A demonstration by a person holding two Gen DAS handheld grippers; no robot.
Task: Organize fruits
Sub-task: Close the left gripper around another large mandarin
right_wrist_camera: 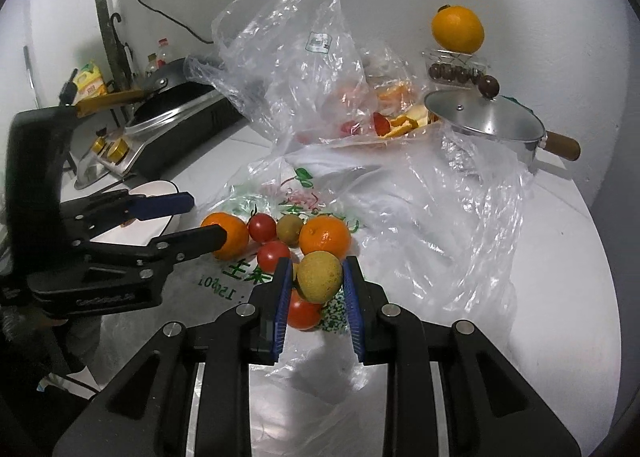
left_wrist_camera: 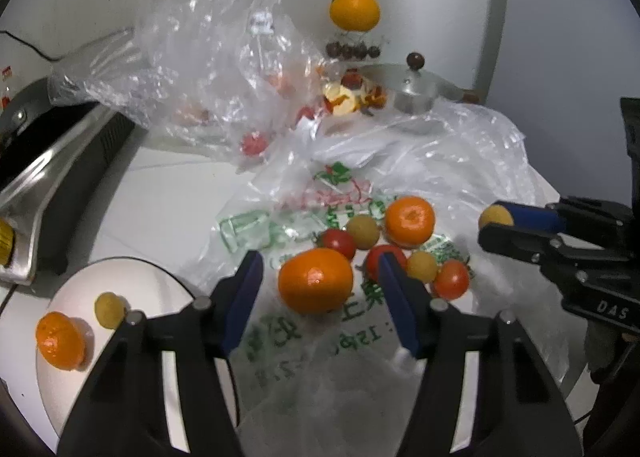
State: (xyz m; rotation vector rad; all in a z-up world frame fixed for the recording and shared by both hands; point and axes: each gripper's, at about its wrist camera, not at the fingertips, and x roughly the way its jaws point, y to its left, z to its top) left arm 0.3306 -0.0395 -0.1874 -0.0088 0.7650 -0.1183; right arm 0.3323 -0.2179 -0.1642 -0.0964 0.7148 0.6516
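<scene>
Two grippers: your right gripper (right_wrist_camera: 316, 277) pinches a small, firm yellow-green fruit (right_wrist_camera: 319, 276) across its middle above the bag; left gripper (left_wrist_camera: 320, 281) gapes around a light, soft-skinned mandarin (left_wrist_camera: 315, 281)—squeeze gently.

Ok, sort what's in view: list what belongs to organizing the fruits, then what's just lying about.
Job:
- right claw, shut on a yellow-brown fruit
- left claw, open around a mandarin
- red tomatoes
- white plate with two fruits

Lying about:
- lidded pot
- stove
- clear bag
- orange on a box
</scene>
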